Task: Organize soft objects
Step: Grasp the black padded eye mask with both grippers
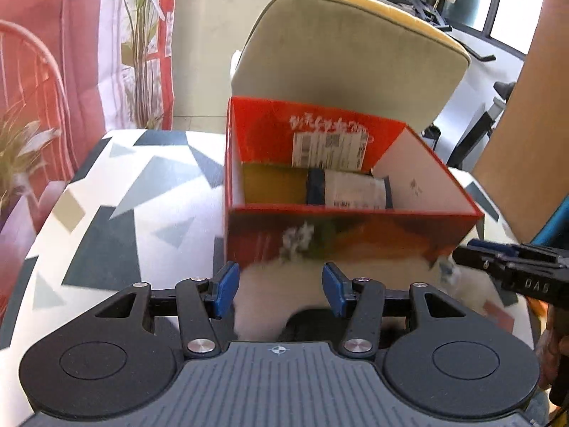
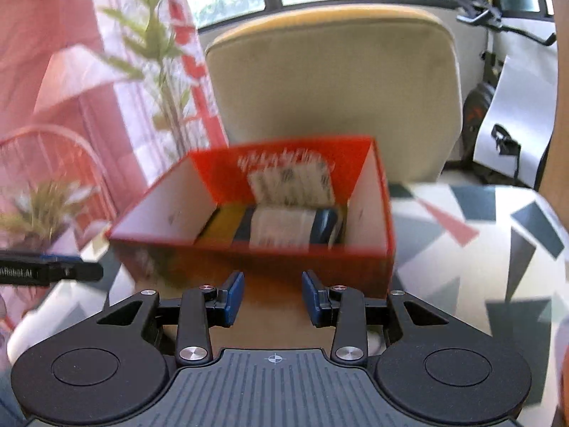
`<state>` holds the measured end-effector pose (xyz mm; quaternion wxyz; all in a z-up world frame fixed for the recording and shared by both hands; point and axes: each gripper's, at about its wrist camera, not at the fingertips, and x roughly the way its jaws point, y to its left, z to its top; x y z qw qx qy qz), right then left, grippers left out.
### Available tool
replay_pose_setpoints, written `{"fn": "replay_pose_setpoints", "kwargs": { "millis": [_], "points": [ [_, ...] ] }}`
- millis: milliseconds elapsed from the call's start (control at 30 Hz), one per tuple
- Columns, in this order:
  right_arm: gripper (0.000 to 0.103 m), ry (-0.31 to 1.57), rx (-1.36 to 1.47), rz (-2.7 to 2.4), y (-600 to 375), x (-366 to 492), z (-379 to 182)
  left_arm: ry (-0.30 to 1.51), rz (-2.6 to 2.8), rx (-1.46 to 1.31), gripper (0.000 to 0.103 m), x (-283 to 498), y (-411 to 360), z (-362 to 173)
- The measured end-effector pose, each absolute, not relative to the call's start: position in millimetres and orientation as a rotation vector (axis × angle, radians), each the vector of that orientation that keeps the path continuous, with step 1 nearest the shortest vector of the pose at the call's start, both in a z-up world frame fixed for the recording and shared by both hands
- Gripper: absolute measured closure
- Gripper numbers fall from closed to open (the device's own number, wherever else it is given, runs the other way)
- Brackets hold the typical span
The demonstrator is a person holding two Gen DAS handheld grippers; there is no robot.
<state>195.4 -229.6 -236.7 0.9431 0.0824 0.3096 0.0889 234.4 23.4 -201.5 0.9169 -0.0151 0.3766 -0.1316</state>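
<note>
A red open box [image 1: 341, 227] stands on the patterned table [image 1: 117, 213]; it also shows in the right wrist view [image 2: 256, 249]. Inside lie a yellow item [image 1: 274, 186] and a dark blue packet with a white label [image 1: 352, 190]. A white soft object [image 1: 270, 295] lies just in front of the box, between the blue pads [image 1: 224, 290] of my left gripper [image 1: 281, 290], which is open around it. My right gripper [image 2: 272, 297] is open and empty, close to the box's near wall. It also shows at the right edge of the left wrist view [image 1: 505, 267].
A beige chair [image 1: 352, 60] with a yellow edge stands behind the box. A plant [image 1: 142, 46] and pink curtain are at the left. A brown board [image 1: 522, 135] stands at the right. The table edge curves away at left.
</note>
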Motion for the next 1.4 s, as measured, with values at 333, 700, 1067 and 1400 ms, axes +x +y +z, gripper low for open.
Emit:
{"fn": "replay_pose_setpoints", "kwargs": {
  "millis": [333,700,1067,1400],
  "points": [
    [0.068,0.753,0.154,0.18,-213,154,-265,0.84,-0.273,-0.059,0.049,222,29,-228],
    [0.041,0.831,0.14,0.174,-215,119,-267,0.881,-0.309,-0.074,0.049,207,24,-244],
    [0.026,0.915,0.097,0.199,-202,114,-276,0.893,-0.312,-0.072,0.049,204,24,-253],
    [0.044,0.941,0.049,0.161,-205,121,-287,0.913,-0.327,-0.078,0.047,205,23,-261]
  ]
}}
